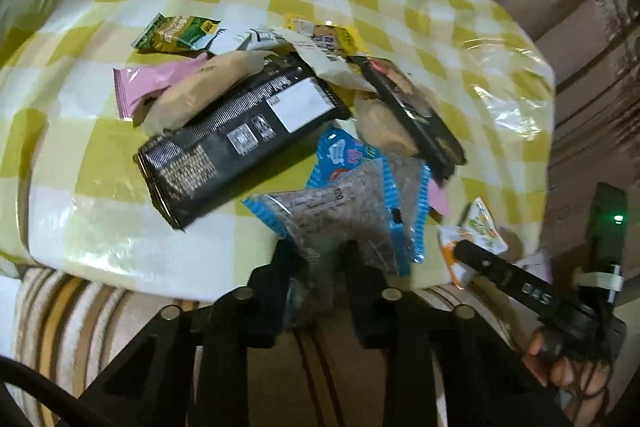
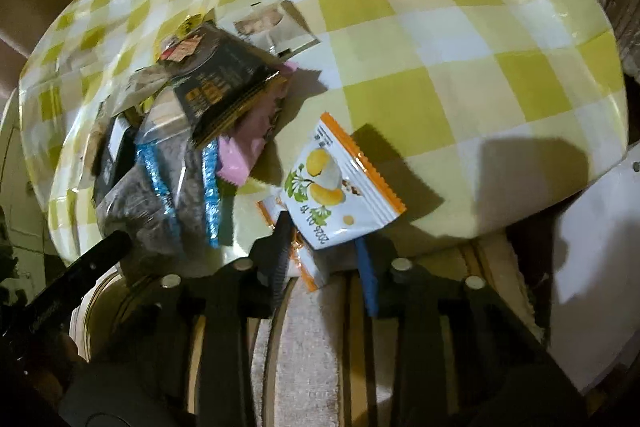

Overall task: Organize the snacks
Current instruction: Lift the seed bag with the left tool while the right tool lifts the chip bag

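Yellow-and-white checked cloth (image 2: pixel 420 39) under glossy plastic covers the table; a striped cushion (image 1: pixel 80 311) lies below its near edge. Left gripper (image 1: pixel 316 259) clamped on a clear, blue-edged snack bag (image 1: pixel 340 215) at the pile's near end, beside a long black packet (image 1: pixel 240 131). Right gripper (image 2: pixel 324 247) clamped on a white-and-orange pouch (image 2: pixel 340 183) at the table edge, just apart from the pile. Right and far cloth lies bare.

Glossy plastic tablecloth (image 1: pixel 120 163), crinkly foil packets (image 1: pixel 240 135)

Checked table (image 1: pixel 120 239), heaped snack packets (image 1: pixel 244 131)
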